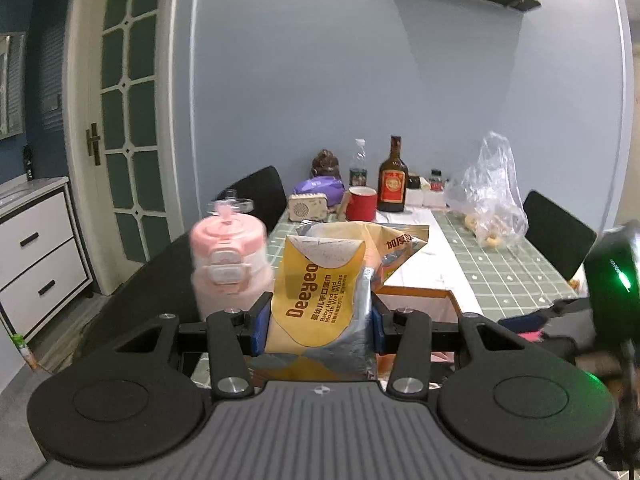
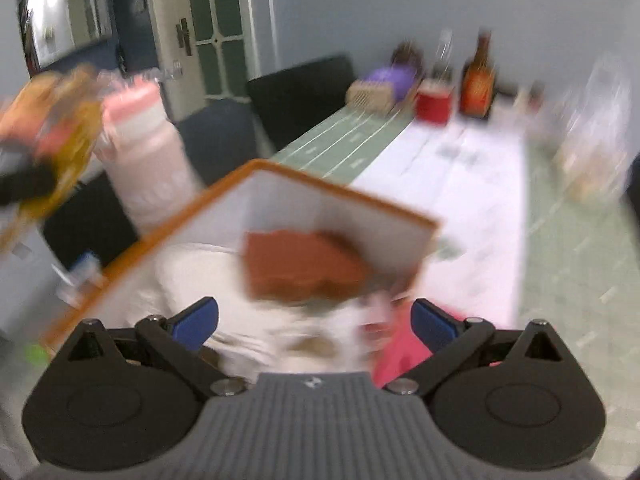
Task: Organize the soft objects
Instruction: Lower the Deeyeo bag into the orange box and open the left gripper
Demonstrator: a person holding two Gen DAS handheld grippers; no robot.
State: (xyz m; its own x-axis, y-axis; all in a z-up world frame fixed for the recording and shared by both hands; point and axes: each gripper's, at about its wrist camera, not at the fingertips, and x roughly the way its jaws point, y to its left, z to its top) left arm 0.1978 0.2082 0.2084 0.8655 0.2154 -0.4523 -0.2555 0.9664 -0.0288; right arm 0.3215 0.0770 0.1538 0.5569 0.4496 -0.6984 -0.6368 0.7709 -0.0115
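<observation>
- The left wrist view looks forward along its gripper, slightly downward, down the length of the table (image 1: pixel 500 264) toward the far wall; a pack of wipes (image 1: pixel 320 300) fills its near centre, very close.
- The right wrist view tilts more steeply down, close over an orange-rimmed box (image 2: pixel 340 188) at the table's near end; it is blurred.
- Both share the pink bottle (image 1: pixel 228 264), red mug (image 1: pixel 361 203), brown bottle (image 1: pixel 393 178) and door (image 1: pixel 128 120).
</observation>
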